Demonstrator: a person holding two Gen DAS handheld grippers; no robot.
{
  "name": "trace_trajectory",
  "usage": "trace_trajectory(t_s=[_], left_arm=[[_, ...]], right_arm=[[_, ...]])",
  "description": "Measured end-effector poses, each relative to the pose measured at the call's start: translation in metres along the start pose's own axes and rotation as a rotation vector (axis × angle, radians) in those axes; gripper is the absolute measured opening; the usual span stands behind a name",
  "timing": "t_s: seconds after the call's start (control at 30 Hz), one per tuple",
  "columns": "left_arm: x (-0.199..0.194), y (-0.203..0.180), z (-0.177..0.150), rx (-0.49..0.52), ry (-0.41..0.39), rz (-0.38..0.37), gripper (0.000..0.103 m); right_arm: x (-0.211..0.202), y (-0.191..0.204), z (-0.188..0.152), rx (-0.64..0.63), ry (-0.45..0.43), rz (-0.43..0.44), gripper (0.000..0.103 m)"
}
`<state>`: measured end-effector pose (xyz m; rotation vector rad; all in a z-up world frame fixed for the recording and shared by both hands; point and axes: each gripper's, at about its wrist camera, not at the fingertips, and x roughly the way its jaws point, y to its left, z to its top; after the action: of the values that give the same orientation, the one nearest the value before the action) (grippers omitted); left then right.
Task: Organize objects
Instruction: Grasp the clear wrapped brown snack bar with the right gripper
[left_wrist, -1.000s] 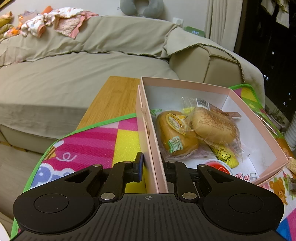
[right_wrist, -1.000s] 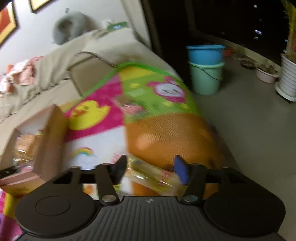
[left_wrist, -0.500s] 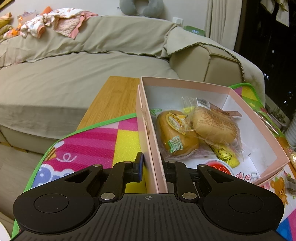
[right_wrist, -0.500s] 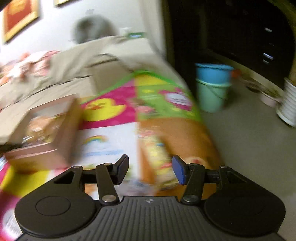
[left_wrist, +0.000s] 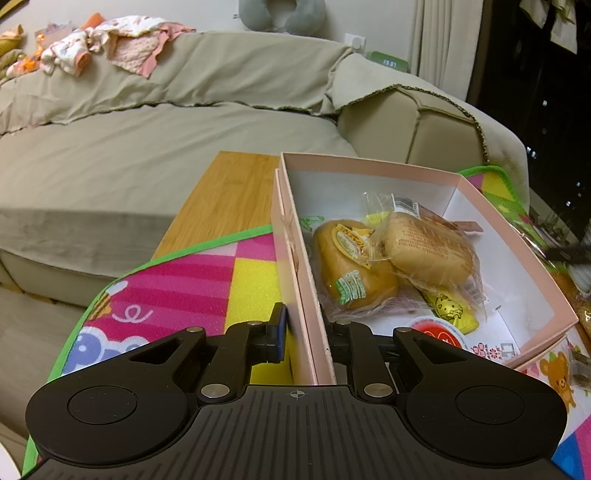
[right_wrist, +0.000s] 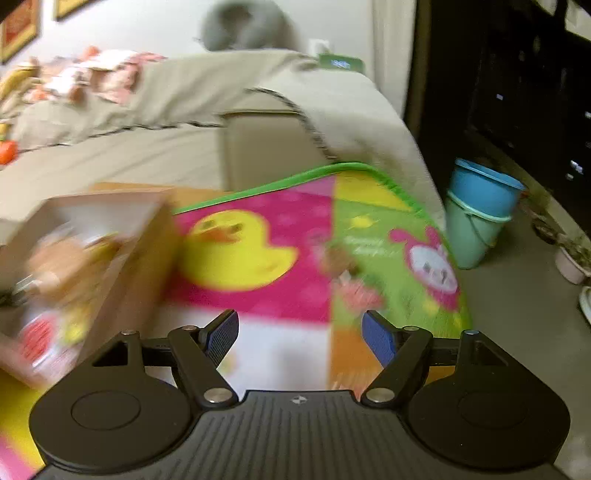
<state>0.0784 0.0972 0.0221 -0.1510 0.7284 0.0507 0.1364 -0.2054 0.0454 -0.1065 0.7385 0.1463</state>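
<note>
Behind a bright play mat (right_wrist: 258, 295) sits a draped sofa (left_wrist: 147, 155). On the mat, the pink box (left_wrist: 369, 166) is pinned by its near wall in the left gripper (left_wrist: 303, 334) — probably steadied for loading — while the right gripper (right_wrist: 300, 332) is held spread and empty.

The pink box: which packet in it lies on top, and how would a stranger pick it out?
On the colourful play mat before the sofa, the left gripper pinches the pink box by its near wall. The topmost packet is the clear-wrapped pale bun, overlapping the orange bun with the green label.
</note>
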Motion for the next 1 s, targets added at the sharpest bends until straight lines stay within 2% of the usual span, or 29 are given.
trace_trajectory(t_s=[0.1,0.2,0.27,0.3,0.5,0.6,0.67,0.83,0.9,1.0], left_arm=[[0.0,0.0,0.0,0.0,0.0,-0.003,0.017],[0.0,0.001,0.001,-0.001,-0.001,-0.008,0.017],[0.0,0.002,0.001,-0.002,-0.003,-0.009,0.017],[0.0,0.002,0.001,-0.004,-0.004,-0.009,0.017],[0.001,0.004,0.0,-0.013,-0.008,-0.014,0.017],[0.001,0.003,0.0,-0.01,-0.006,-0.01,0.017],[0.001,0.002,0.0,-0.011,-0.007,-0.012,0.017],[0.0,0.003,0.0,-0.015,-0.007,-0.016,0.017],[0.0,0.003,0.0,-0.015,-0.007,-0.016,0.017],[-0.001,0.002,-0.001,-0.015,-0.007,-0.014,0.017]], right_arm=[[0.051,-0.015,0.024,0.063,0.067,-0.059,0.075],[0.087,-0.032,0.032,0.161,0.144,-0.059,0.074],[0.087,-0.027,0.031,0.136,0.134,-0.058,0.054],[0.082,-0.022,0.03,0.116,0.132,-0.041,0.036],[0.033,0.003,0.002,0.056,0.142,0.076,0.035],[0.003,0.01,-0.021,0.075,0.16,0.146,0.035],[-0.014,0.01,-0.036,0.101,0.178,0.202,0.04],[-0.039,-0.008,-0.064,0.164,0.189,0.179,0.05],[-0.05,-0.016,-0.077,0.203,0.182,0.19,0.05],[-0.064,-0.017,-0.092,0.243,0.183,0.213,0.057]])
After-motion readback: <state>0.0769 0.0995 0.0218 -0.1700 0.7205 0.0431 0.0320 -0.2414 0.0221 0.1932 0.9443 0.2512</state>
